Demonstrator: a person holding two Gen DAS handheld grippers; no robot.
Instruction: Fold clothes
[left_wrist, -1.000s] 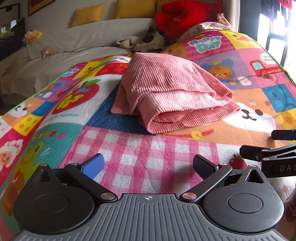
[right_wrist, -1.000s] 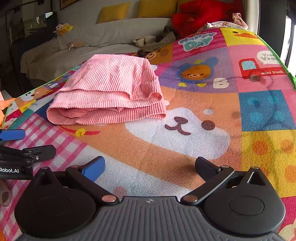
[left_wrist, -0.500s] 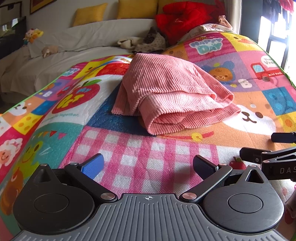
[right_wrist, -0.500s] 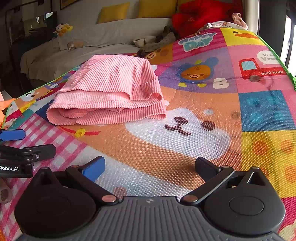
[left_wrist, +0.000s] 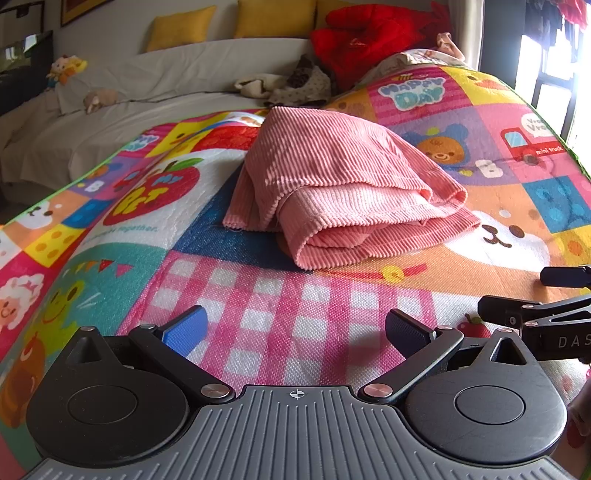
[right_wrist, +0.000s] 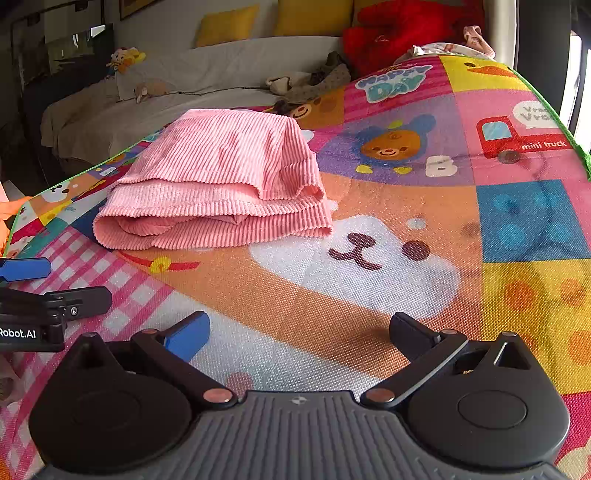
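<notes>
A pink ribbed garment (left_wrist: 343, 192) lies folded in a thick bundle on the colourful play mat (left_wrist: 258, 317); it also shows in the right wrist view (right_wrist: 221, 192). My left gripper (left_wrist: 295, 328) is open and empty, low over the pink checked patch, a short way in front of the bundle. My right gripper (right_wrist: 299, 332) is open and empty over the orange and white bear print, to the right of the bundle. Each gripper shows at the edge of the other's view: the right one (left_wrist: 554, 317), the left one (right_wrist: 40, 306).
The mat (right_wrist: 517, 229) covers the surface with a green edge at the right. A grey sofa (left_wrist: 166, 92) with yellow cushions, soft toys and a red plush (left_wrist: 369, 33) stands behind. Small clothes (left_wrist: 291, 85) lie at the mat's far end. A bright window is at the right.
Both grippers stay open and almost still. The left wrist view has crept very slightly, the folded garment lies as before.
</notes>
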